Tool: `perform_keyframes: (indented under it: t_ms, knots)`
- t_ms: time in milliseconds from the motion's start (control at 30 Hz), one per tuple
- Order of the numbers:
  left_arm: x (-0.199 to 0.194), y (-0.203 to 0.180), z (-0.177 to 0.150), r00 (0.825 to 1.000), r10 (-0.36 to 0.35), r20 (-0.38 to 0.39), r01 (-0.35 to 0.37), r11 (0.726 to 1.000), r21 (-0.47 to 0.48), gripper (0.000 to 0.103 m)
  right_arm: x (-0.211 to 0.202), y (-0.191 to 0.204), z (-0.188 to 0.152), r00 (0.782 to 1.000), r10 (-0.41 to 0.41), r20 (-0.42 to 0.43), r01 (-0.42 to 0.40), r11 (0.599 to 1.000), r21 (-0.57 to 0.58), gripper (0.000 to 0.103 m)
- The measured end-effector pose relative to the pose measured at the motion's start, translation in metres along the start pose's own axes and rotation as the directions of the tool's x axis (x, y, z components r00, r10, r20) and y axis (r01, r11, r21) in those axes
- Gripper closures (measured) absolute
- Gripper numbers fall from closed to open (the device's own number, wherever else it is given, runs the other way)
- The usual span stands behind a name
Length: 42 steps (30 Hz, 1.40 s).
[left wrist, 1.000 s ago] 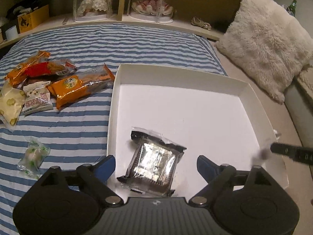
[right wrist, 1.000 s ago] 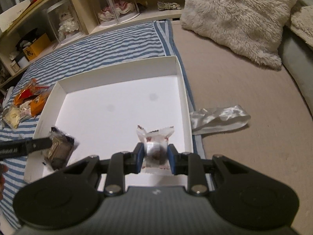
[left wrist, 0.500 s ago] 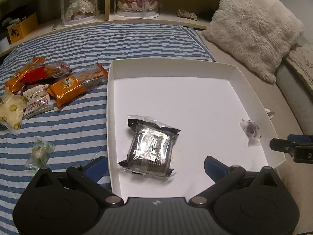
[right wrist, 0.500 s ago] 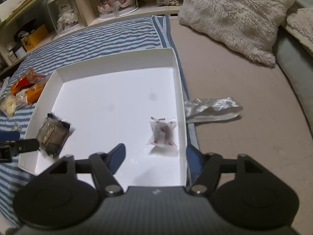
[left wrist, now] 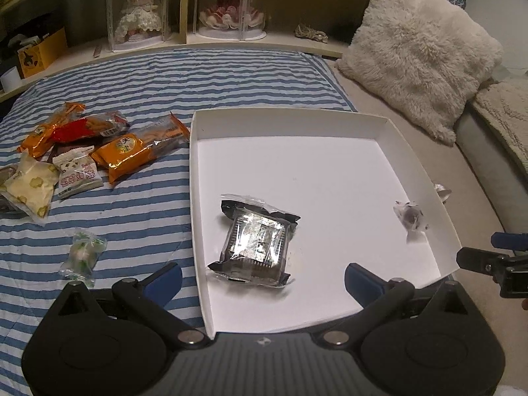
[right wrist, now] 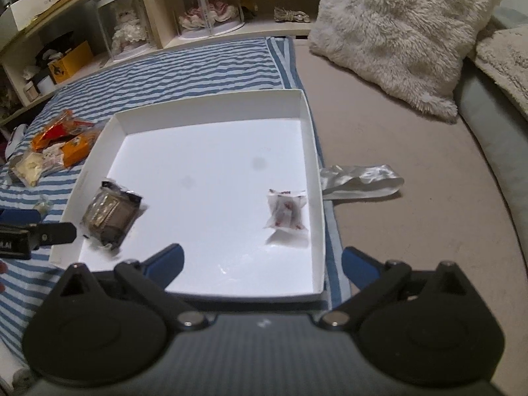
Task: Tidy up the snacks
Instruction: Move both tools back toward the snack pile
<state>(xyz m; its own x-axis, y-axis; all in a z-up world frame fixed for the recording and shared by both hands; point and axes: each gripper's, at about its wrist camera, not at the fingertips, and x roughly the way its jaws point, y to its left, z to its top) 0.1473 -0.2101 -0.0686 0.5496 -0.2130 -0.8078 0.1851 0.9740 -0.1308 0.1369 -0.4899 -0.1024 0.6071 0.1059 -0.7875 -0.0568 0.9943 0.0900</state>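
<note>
A shallow white box (left wrist: 290, 122) (right wrist: 211, 109) lies on the striped bedspread. In it lie a dark foil snack pack (left wrist: 257, 241) (right wrist: 110, 211) near its left front and a small white wrapped candy (left wrist: 411, 217) (right wrist: 286, 211) near its right wall. My left gripper (left wrist: 262, 277) is open and empty, just in front of the dark pack. My right gripper (right wrist: 262, 264) is open and empty, in front of the box, with the candy just beyond it. A pile of orange and white snack packs (left wrist: 82, 151) (right wrist: 56, 148) lies left of the box. A small green candy (left wrist: 82, 254) lies apart from the pile.
A fluffy cream pillow (left wrist: 419, 49) (right wrist: 396, 29) rests at the back right. A crumpled silver wrapper (right wrist: 363, 180) lies right of the box. Shelves with dolls in clear cases (left wrist: 227, 3) run along the back. A yellow box (left wrist: 41, 52) stands at the back left.
My right gripper opened and let go of the white candy, which now lies in the box. Both grippers pulled back from the box.
</note>
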Motion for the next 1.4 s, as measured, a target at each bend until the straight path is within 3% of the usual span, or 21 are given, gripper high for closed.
perform_keyframes:
  t_ms: [667, 1100, 1400]
  knots:
    - [-0.050, 0.047, 0.001, 0.997, 0.004, 0.071, -0.003, 1.000, -0.012, 0.000, -0.044, 0.031, 0.001, 0.998, -0.003, 0.060, 0.002, 1.000, 0.010, 0.001]
    - [-0.079, 0.121, 0.010, 0.986, 0.098, 0.135, -0.086, 0.992, -0.089, 0.000, -0.048, 0.084, 0.024, 0.993, 0.045, 0.107, -0.043, 0.999, -0.014, 0.001]
    - [-0.093, 0.172, 0.015, 0.967, 0.172, 0.190, -0.140, 0.975, -0.174, 0.000, -0.033, 0.140, 0.038, 0.985, 0.121, 0.121, -0.115, 0.992, -0.053, 0.001]
